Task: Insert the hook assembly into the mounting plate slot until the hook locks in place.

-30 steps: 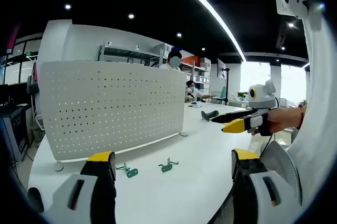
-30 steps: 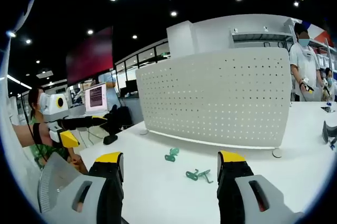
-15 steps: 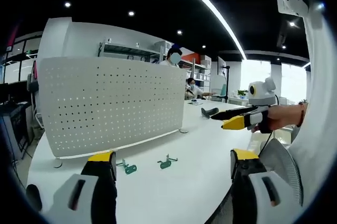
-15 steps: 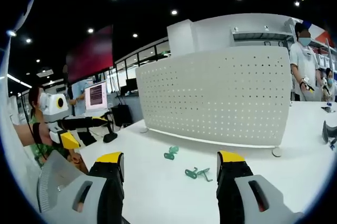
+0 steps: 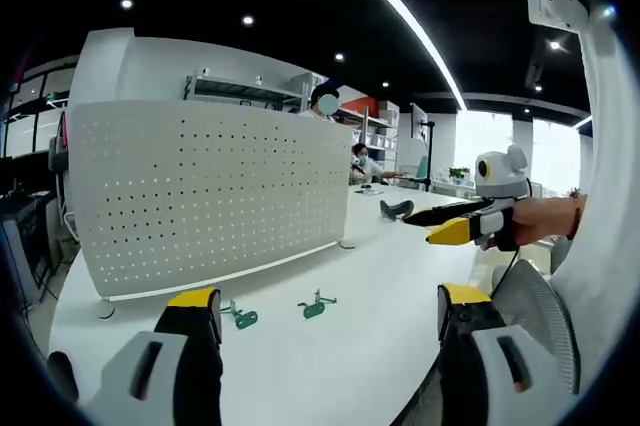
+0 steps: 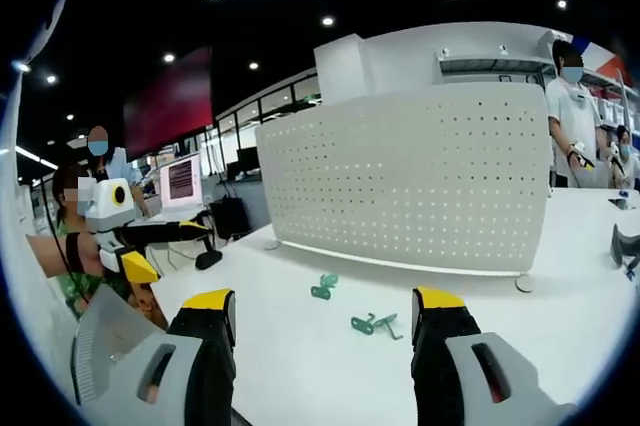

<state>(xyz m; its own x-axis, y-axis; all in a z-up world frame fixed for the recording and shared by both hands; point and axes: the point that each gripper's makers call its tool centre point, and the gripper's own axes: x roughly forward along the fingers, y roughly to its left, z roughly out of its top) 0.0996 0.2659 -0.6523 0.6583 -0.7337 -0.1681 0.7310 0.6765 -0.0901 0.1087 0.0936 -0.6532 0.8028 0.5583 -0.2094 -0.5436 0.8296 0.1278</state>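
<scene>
Both the left gripper and right gripper hovered with jaws apart, empty, above the bench; two green hooks lay before the perforated plate, details indistinct

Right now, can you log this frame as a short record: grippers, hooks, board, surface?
left gripper: open, empty, above the table
right gripper: open, empty, above the table
green hooks: two, one nearer the board, one nearer the right gripper, both lying loose
white pegboard: upright on round feet, no hook in it
white table: carries board and hooks
</scene>
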